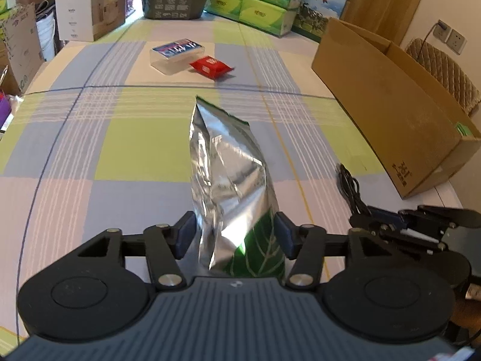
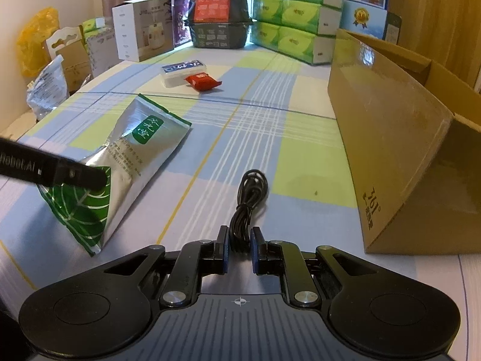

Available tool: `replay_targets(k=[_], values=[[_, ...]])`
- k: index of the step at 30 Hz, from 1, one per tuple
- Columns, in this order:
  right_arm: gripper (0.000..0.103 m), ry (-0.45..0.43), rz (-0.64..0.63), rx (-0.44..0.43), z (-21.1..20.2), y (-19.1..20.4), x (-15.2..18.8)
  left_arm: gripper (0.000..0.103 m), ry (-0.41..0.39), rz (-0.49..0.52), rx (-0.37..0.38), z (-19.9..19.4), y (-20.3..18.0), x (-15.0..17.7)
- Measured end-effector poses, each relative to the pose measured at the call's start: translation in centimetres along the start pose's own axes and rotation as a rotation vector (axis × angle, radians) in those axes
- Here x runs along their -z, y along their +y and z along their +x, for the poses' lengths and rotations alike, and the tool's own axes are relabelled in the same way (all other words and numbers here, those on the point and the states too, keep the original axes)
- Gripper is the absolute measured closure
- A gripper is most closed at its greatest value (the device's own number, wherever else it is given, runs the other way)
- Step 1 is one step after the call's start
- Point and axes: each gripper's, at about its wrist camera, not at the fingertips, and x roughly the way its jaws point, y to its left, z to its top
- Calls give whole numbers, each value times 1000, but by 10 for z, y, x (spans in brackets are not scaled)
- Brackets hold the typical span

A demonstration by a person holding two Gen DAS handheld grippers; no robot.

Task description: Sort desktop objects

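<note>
Both pickups look in hand: the left tool (image 1: 233, 237) pinches the foil pouch's (image 1: 228, 180) green end, tipped up off the desk (image 1: 90, 150); the right tool (image 2: 239, 248) is closed around the coiled black cable (image 2: 249, 201). Next — carry each to the cardboard box (image 2: 405, 150), just right.

The left gripper (image 1: 233, 234) clamps the lower end of a silver foil pouch (image 1: 228, 174) with green leaf print, above the checked worktop (image 1: 90, 138). Beyond it lie a clear plastic box (image 1: 177, 55) and a red packet (image 1: 210, 66), touching. The right gripper (image 1: 372, 216) pinches a black cable (image 1: 350, 186) beside an open cardboard box (image 1: 390, 102).
</note>
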Motion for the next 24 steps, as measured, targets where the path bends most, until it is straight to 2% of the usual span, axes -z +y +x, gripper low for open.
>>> replay_targets(k=[8,16,24], values=[[93,-35,-37,9,3,1,2,41,8,-22,10,19,6,-15],[93,-31,-37,13,5,1,0,30,46,8,10,38,5,-26],[93,-34,-22,24,12,-3,-10,29,86,50,0,54,1,-33]])
